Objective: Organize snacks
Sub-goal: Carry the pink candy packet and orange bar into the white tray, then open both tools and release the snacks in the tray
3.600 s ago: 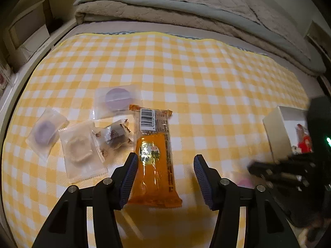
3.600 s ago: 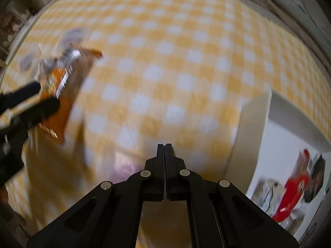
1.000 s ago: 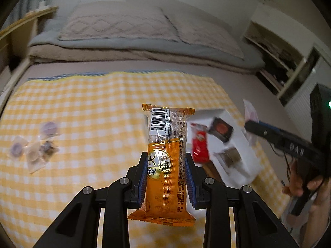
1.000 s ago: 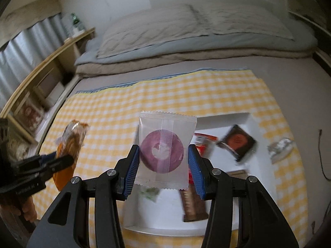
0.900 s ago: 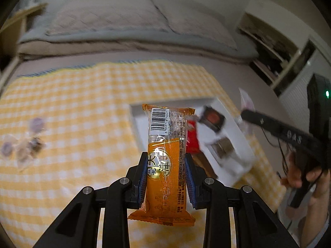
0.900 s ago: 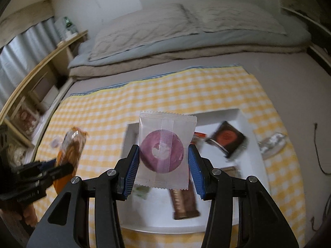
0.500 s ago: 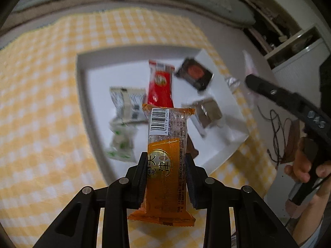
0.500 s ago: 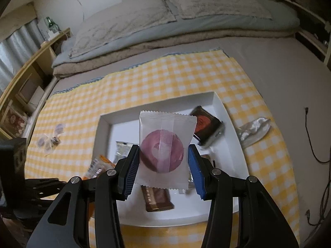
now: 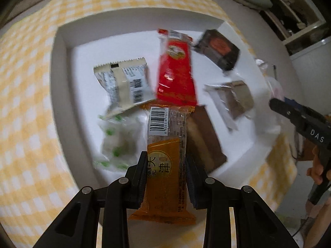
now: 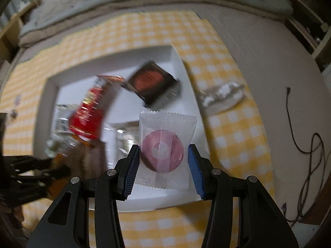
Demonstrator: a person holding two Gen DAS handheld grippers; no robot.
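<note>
My left gripper (image 9: 166, 166) is shut on an orange snack bar (image 9: 165, 144) with a barcode at its top, hanging low over the white tray (image 9: 60, 66). In the tray lie a red packet (image 9: 176, 70), a white-grey packet (image 9: 124, 82), a green-dotted clear packet (image 9: 118, 142), a dark square packet (image 9: 218, 48), a brown bar (image 9: 203, 140) and a clear-wrapped brown snack (image 9: 235, 99). My right gripper (image 10: 163, 159) is shut on a clear packet with a pink round sweet (image 10: 164, 146), over the tray's (image 10: 175, 60) right half. The left gripper's (image 10: 31, 171) dark shape shows blurred at the left.
The tray rests on a yellow-and-white checked cloth (image 9: 24, 95) spread over a bed. A crumpled clear wrapper (image 10: 222, 92) lies on the cloth just right of the tray. A black cable (image 10: 306, 140) runs over the bare mattress at the right. A hand (image 9: 319, 171) holds the right gripper's handle.
Both grippers have tilted downward and sunk toward the tray, each keeping its snack. The tray now fills both views; the pillows and bedding have slid out at the top.
</note>
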